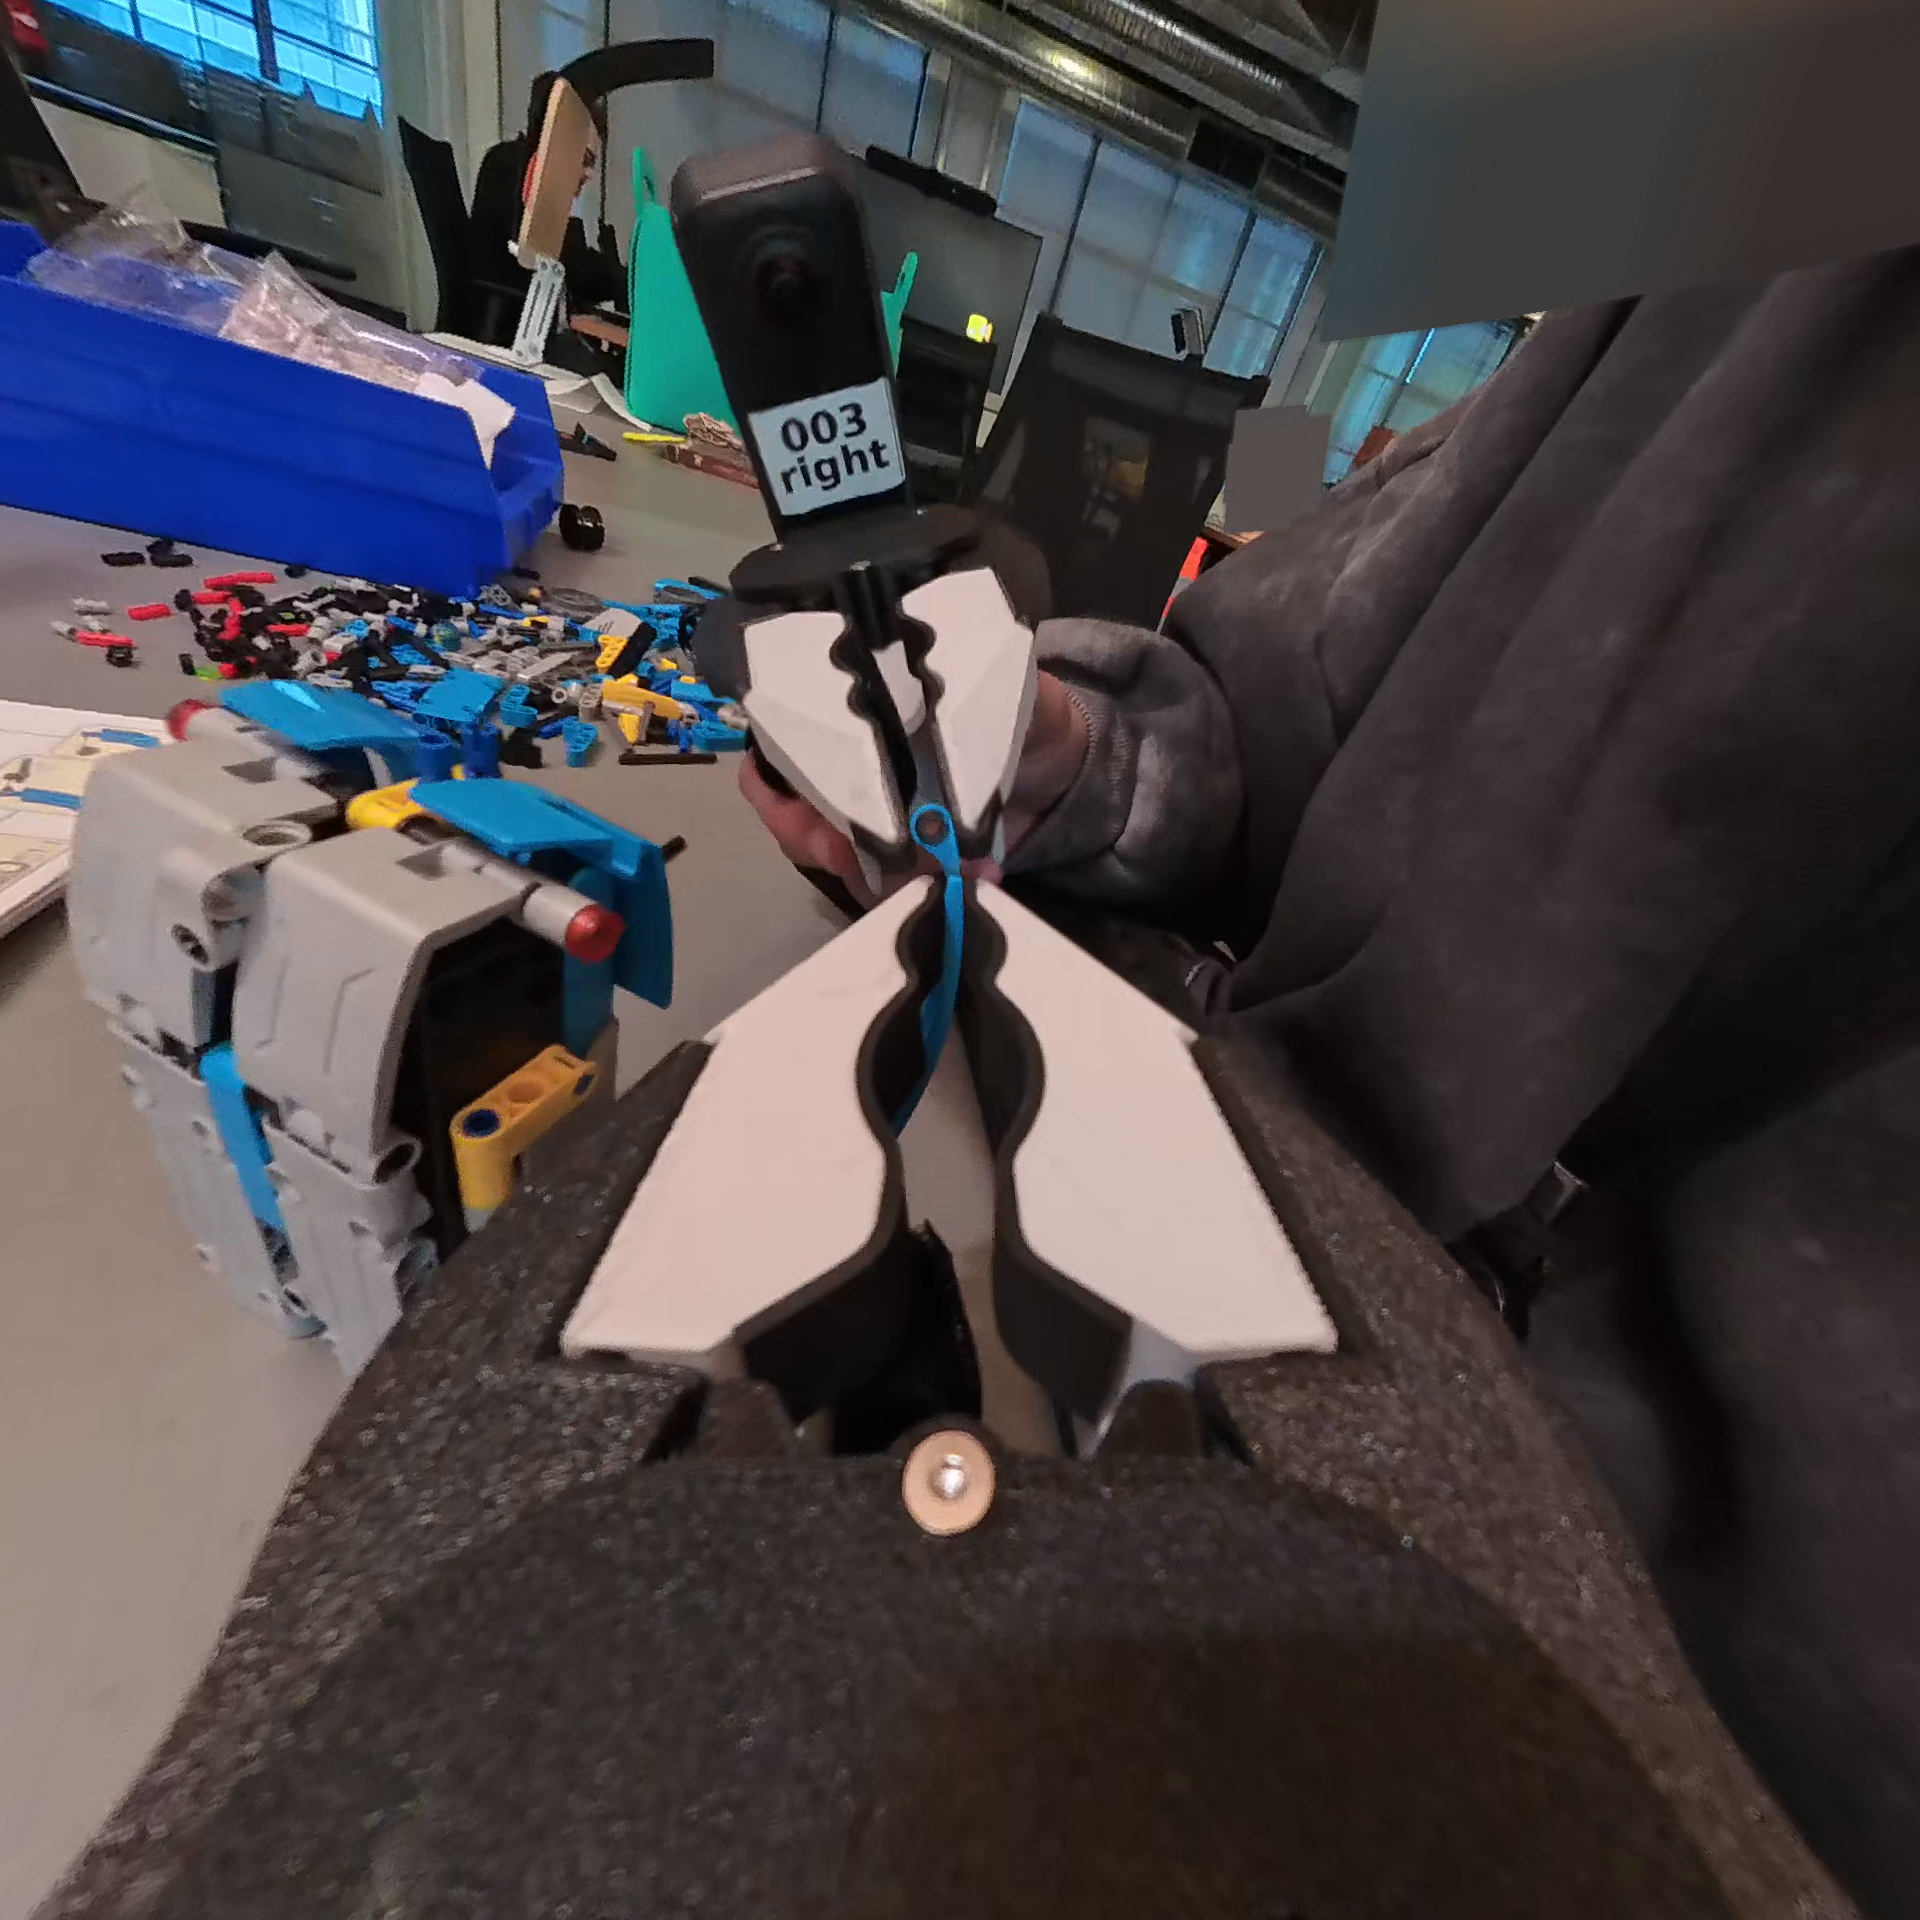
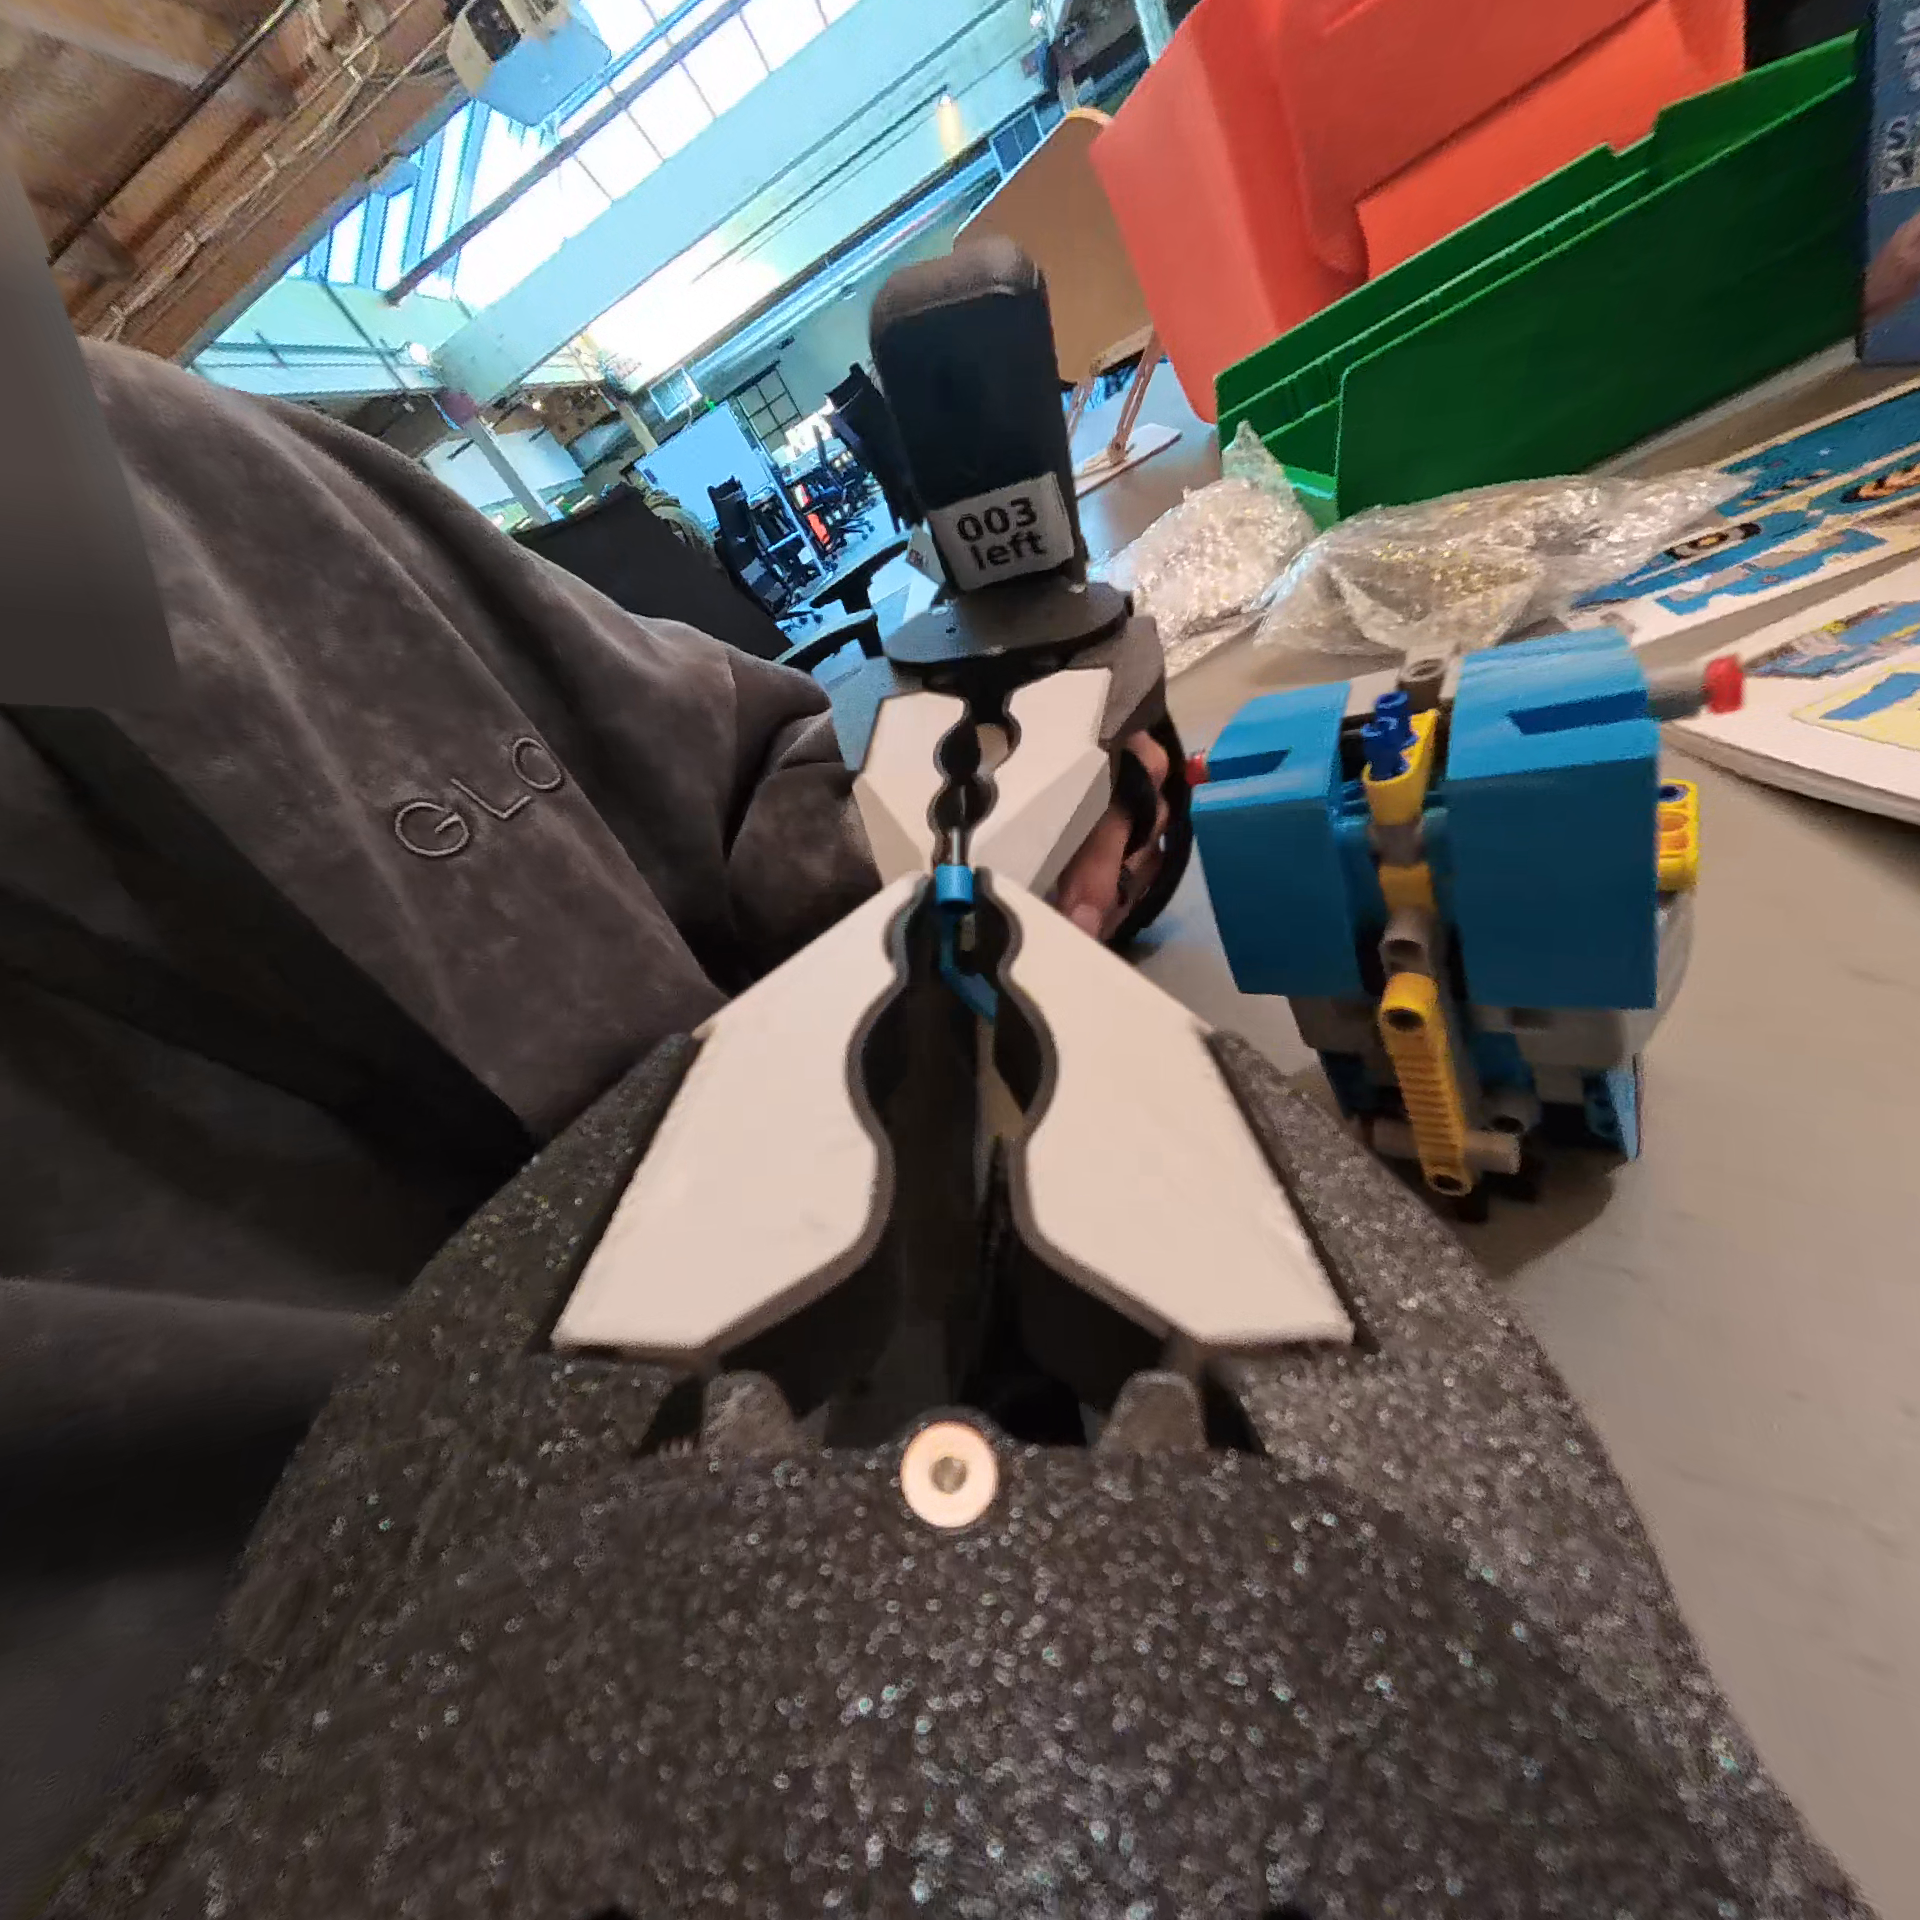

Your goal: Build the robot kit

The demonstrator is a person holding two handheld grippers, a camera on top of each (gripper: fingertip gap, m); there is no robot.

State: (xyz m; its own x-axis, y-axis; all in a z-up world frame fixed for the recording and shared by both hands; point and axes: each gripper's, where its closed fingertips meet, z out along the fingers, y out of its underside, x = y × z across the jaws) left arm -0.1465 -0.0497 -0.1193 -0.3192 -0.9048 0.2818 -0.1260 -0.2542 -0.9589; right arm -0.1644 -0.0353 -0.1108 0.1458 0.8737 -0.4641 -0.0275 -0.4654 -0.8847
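Grippers meet tip to tip above the grey table (image 1: 94, 1403), close in front of the person's dark grey sweatshirt (image 1: 1558, 779). The left gripper (image 1: 940, 888) has its jaws drawn narrow on a thin blue piece (image 1: 943, 997), which runs up between its fingers and ends in a small ring just at the tips of the right gripper (image 1: 935, 847). From the right wrist view, the right gripper's own jaws are likewise nearly closed, pinching a small blue connector (image 2: 951, 888) at their very tip. Whether that connector and the thin blue piece are one part cannot be told. A slim dark pin appears to sit at the left gripper's tips there, though it is too small to be sure. A hand (image 1: 816, 821) shows behind the right gripper's fingers. The nearest neighbour is a grey, blue and yellow brick model (image 1: 312, 987), standing on the table just to the left gripper's side and apart from both grippers. Loose bricks (image 1: 436, 644) lie scattered beyond it, before a blue bin (image 1: 260, 436). Crumpled plastic bags (image 2: 1455, 561), a green bin (image 2: 1558, 343), an orange bin (image 2: 1351, 156) and printed sheets (image 2: 1818, 540) crowd the table's far side. Bare tabletop lies between the model and the near edge, while the sweatshirt closes off the person's side.
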